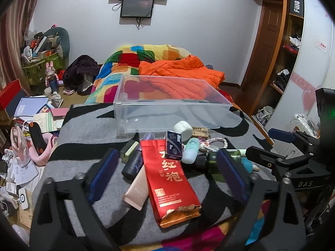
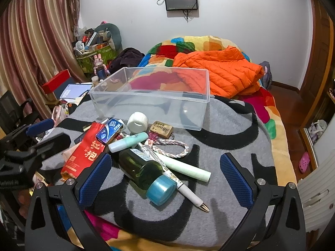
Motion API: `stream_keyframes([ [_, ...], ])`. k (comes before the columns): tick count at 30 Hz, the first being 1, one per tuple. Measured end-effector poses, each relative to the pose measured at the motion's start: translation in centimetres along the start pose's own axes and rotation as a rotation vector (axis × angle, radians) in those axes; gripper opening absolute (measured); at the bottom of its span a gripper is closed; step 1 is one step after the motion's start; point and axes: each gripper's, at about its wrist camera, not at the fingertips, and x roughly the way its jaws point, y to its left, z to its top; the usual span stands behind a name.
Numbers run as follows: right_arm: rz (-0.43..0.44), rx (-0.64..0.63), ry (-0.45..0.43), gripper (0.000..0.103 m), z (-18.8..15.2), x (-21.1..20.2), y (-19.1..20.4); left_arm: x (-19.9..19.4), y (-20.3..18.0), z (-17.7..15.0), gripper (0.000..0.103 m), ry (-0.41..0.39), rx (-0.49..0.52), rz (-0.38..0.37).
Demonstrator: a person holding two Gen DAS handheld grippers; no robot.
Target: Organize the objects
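A clear plastic box point(image 1: 167, 115) point(image 2: 146, 108) sits with nothing in it on the grey-and-black blanket point(image 2: 230, 138), behind a pile of small items. My left gripper point(image 1: 166, 154) is open over the pile, and a red tea pouch point(image 1: 169, 179) lies between its fingers, untouched. Beside the pouch are a beige tube point(image 1: 137, 192), a dark bottle point(image 1: 134, 163) and a blue box point(image 1: 173, 146). My right gripper point(image 2: 165, 159) is open too, with a green bottle with a blue cap point(image 2: 144, 171), a white pen point(image 2: 188, 194) and a pale green tube point(image 2: 184, 167) between its fingers.
A white tape roll point(image 2: 137, 122), a mint bottle point(image 2: 127, 142), a braided rope point(image 2: 173, 148) and a wooden tag point(image 2: 161, 128) lie in front of the box. Behind it are an orange jacket point(image 2: 219, 71) and a colourful quilt. Clutter covers the floor at left point(image 1: 31, 125); shelves stand at right.
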Motion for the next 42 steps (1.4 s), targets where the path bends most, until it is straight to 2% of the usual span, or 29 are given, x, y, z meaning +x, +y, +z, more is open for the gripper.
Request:
stream_keyframes([
  [7,0.005,-0.018,-0.006,0.102,-0.4,0.0,0.0,0.2,1.4,-0.5,0.089,0.019,-0.028,0.010],
  [15,-0.020,-0.002,-0.035,0.092,-0.5,-0.5,-1.2,0.4,3.9,-0.9,0.077,0.040,-0.058,0.082],
  [19,-0.031,0.017,-0.016,0.082,-0.7,-0.2,-2.4,1.5,5.6,-0.3,0.068,0.064,-0.066,0.111],
  [25,-0.023,0.034,0.030,0.063,-1.0,0.8,-3.6,4.8,7.0,0.7,0.048,0.149,-0.054,0.087],
  [29,-0.018,0.021,0.052,0.057,-1.2,1.4,-4.2,6.6,7.0,0.5,0.048,0.209,-0.021,0.072],
  [36,0.006,-0.079,0.124,0.057,-1.1,3.8,-3.9,7.5,6.6,1.3,0.048,0.229,0.031,0.066],
  [40,0.034,-0.109,0.166,0.056,-0.7,5.2,-4.0,7.8,6.6,1.5,0.048,0.246,0.035,0.033],
  [42,0.036,-0.112,0.187,0.053,-0.6,5.8,-4.2,7.6,6.4,1.5,0.048,0.246,0.056,0.037],
])
